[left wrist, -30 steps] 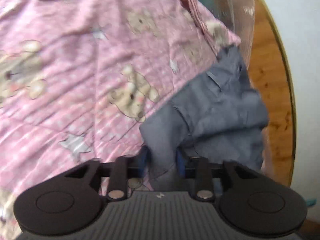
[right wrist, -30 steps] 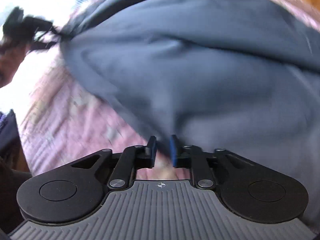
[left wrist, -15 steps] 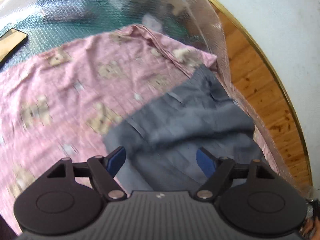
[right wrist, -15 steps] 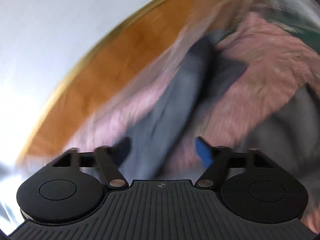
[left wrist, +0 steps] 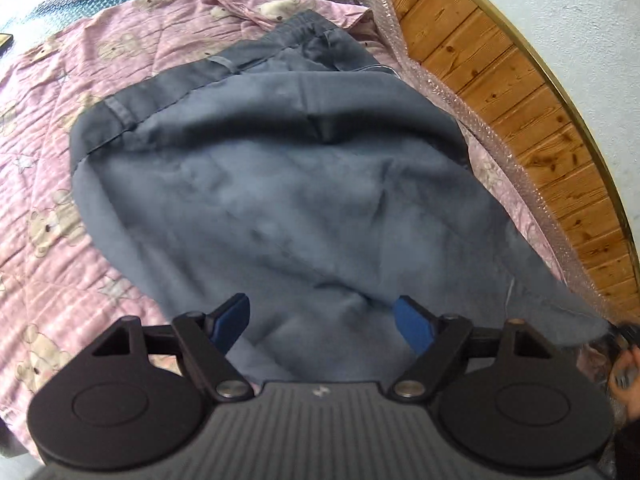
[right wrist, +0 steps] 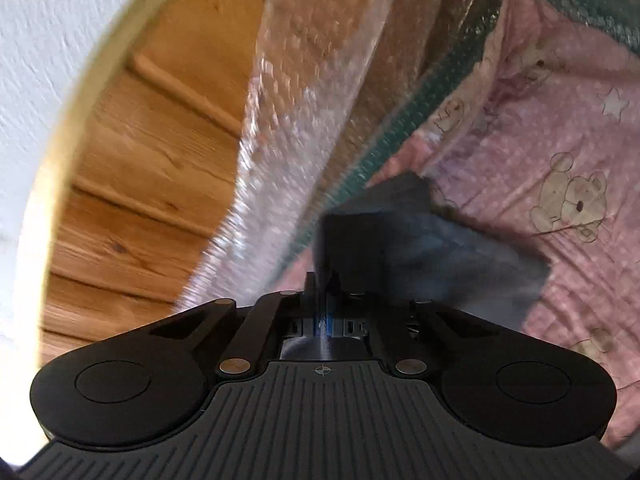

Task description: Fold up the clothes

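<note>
The grey trousers (left wrist: 288, 200) are lying spread on the pink bear-print quilt (left wrist: 60, 208), near its edge beside the bubble wrap (left wrist: 500, 152) and the wooden wall panelling (left wrist: 520, 92). The left tool (left wrist: 320, 316) is hovering over them with its blue fingers (left wrist: 232, 318) wide apart, gripping nothing. The right tool (right wrist: 322, 280) is pinching closed, seemingly on a corner of the trousers, though blur is obscuring the contact.
</note>
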A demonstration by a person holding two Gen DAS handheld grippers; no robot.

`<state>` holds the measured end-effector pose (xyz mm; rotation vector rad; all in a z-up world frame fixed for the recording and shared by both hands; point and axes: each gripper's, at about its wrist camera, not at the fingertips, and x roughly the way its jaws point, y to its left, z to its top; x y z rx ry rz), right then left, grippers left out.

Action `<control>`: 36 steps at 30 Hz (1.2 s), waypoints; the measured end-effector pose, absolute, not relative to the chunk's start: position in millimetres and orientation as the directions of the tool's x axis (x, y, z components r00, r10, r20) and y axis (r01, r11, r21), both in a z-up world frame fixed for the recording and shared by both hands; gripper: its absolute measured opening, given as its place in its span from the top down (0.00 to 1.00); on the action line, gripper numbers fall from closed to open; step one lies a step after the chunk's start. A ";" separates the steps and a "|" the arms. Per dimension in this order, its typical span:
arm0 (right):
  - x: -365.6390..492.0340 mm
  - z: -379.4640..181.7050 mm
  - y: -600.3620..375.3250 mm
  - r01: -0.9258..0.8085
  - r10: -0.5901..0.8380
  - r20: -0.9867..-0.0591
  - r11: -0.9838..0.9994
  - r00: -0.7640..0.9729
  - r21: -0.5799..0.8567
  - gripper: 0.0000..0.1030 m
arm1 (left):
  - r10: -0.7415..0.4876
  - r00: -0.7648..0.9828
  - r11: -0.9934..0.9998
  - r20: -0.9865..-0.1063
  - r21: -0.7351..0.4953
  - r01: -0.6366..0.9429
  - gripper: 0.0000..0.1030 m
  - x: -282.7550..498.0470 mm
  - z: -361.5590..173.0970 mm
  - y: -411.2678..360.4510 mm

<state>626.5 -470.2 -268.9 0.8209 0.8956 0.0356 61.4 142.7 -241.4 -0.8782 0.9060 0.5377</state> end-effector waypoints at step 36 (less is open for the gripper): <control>258.6 -323.5 -612.0 0.436 0.299 -0.730 0.643 0.615 0.630 0.74 | -0.098 0.530 0.410 -0.842 -0.520 -0.750 0.56 31.0 -331.8 160.2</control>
